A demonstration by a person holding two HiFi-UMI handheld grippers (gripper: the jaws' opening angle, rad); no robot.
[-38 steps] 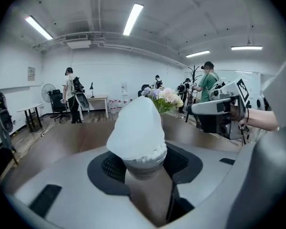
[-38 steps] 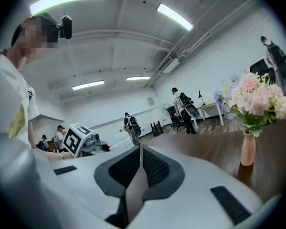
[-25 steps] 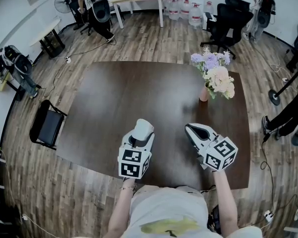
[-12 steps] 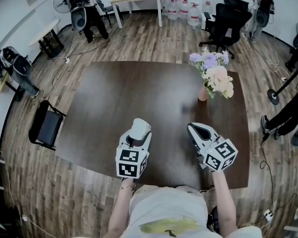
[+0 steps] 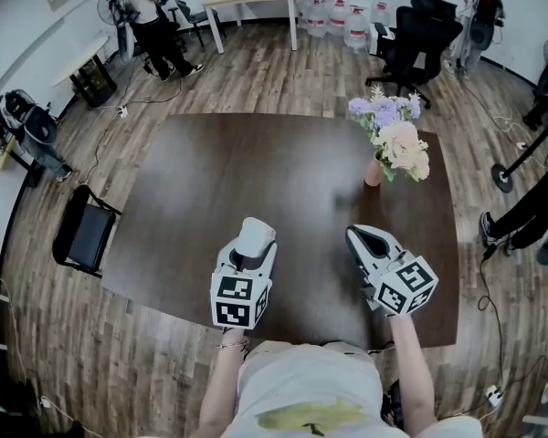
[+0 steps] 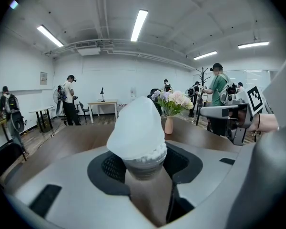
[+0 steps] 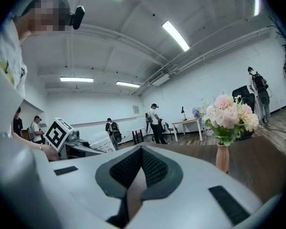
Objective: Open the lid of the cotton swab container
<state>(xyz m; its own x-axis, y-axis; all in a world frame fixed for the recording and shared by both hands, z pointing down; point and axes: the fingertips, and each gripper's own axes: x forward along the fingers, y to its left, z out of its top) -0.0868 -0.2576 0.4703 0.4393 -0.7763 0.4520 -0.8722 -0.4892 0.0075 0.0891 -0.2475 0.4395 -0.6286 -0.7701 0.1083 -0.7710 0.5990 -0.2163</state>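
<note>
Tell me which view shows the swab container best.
The left gripper view: the container stands close up between the jaws, its pale lid on, swab tips showing beneath. The head view shows only the lid, small, from above. The right gripper view does not show it clearly.

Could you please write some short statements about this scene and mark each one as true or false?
1. The left gripper holds the cotton swab container between its jaws. True.
2. The container's lid is off. False: the pale lid covers its top.
3. The right gripper stands wide open. False: its jaws are together, with nothing between them.
4. A vase of flowers stands on the table. True.
</note>
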